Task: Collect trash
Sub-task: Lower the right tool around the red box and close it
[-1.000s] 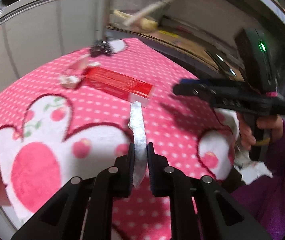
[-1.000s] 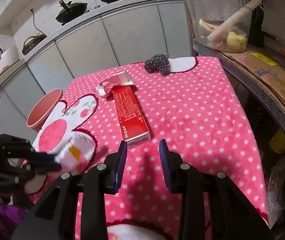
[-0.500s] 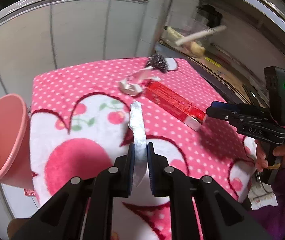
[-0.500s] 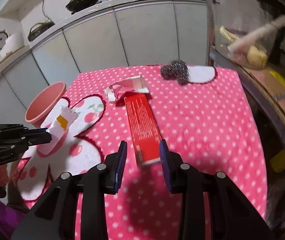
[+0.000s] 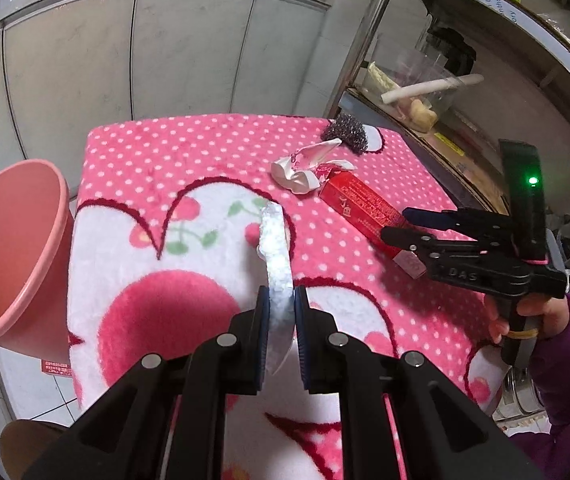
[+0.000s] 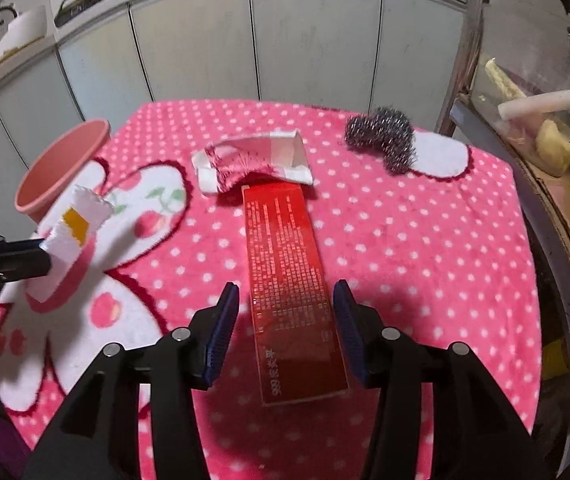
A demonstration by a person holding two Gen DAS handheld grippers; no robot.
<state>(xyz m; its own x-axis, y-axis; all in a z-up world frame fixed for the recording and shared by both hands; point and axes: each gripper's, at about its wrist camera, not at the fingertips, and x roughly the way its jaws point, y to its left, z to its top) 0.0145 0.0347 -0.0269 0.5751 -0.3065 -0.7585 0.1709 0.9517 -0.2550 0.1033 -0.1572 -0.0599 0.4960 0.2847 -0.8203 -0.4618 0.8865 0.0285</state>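
My left gripper is shut on a flat white and silver wrapper, held edge-on above the pink dotted cloth; the wrapper also shows in the right wrist view. My right gripper is open, its fingers either side of the near end of a long red box, just above it. The right gripper also shows in the left wrist view, over the red box. A crumpled white and pink wrapper lies at the box's far end. A pink bin stands left of the table.
A steel wool scrubber lies at the table's far right corner. Grey cabinets stand behind the table. A shelf with a clear container and cardboard runs along the right side. The pink bin also shows in the right wrist view.
My left gripper has swung left with the wrapper, bringing the pink bin into view. My right gripper has opened wider and moved forward and down over the red box.
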